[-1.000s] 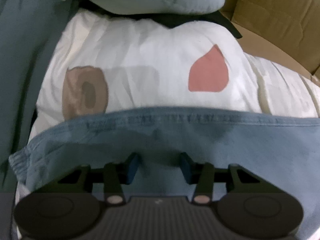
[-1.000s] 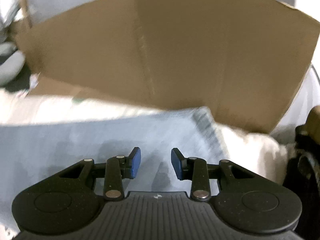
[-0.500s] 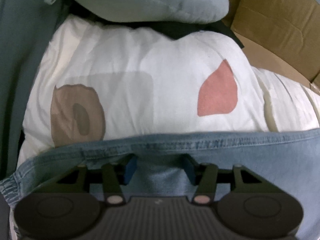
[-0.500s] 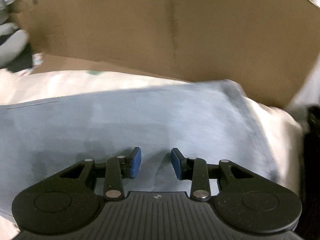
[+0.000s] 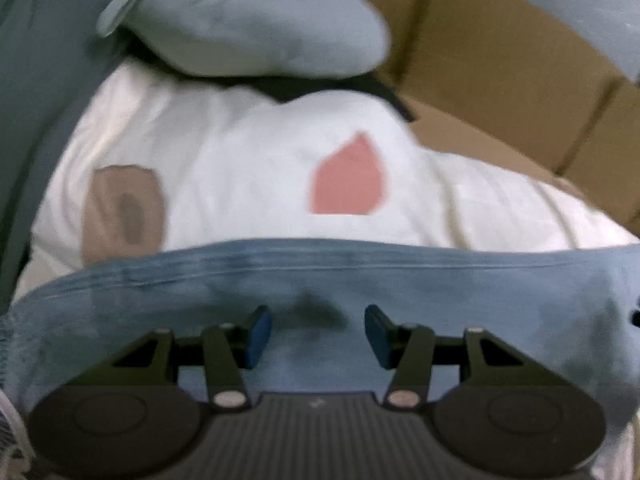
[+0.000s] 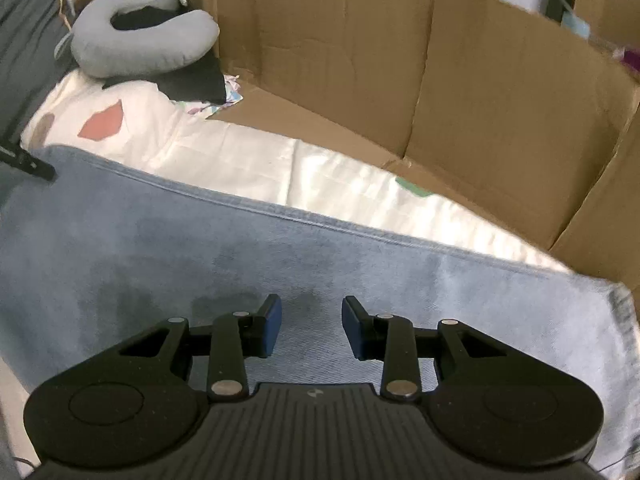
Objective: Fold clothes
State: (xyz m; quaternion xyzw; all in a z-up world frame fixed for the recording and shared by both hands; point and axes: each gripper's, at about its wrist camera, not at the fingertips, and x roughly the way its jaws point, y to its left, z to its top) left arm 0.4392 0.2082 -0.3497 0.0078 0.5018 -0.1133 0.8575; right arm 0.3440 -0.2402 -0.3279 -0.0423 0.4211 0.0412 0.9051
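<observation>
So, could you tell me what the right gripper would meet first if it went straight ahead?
Probably the blue denim garment just past the right gripper; its open jaws hang close above it, though depth is unclear.

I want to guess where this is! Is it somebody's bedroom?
Probably a bedroom, yes. The jeans lie on a white patterned duvet, a grey neck pillow rests at its far end, and big cardboard boxes stand alongside.

a white quilt [image 6: 248, 168] with pink and brown patches covers the surface. blue denim [image 6: 200, 248] lies flat on its near part. beyond the denim, at the quilt's far left end, a grey neck pillow [image 6: 140, 46] rests over a black cloth [image 6: 196, 82]. brown cardboard [image 6: 460, 80] stands along the quilt's far edge.
</observation>
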